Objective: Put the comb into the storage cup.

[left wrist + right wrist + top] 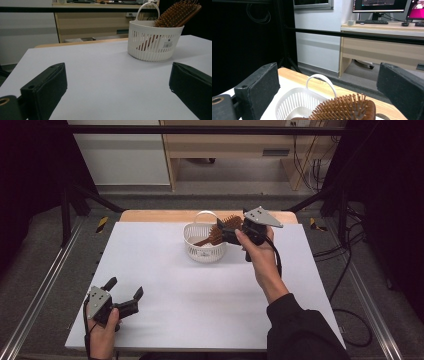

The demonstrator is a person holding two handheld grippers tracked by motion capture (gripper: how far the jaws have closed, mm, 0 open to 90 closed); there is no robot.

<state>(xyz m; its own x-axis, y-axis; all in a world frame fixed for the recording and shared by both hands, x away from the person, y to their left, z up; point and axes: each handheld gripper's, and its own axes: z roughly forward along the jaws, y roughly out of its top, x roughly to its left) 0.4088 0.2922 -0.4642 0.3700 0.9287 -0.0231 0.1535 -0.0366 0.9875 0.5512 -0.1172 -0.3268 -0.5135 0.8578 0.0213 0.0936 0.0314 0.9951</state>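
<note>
The white tabletop (200, 285) carries a white slotted basket (204, 242) near the middle of its far edge. A wooden hairbrush (223, 228) stands tilted in the basket, handle down, with its bristled head sticking out over the rim on the right side. The right gripper (235, 234) is just beside the brush head, jaws spread apart and holding nothing. The left gripper (124, 290) rests near the front left corner, also spread wide and empty.
</note>
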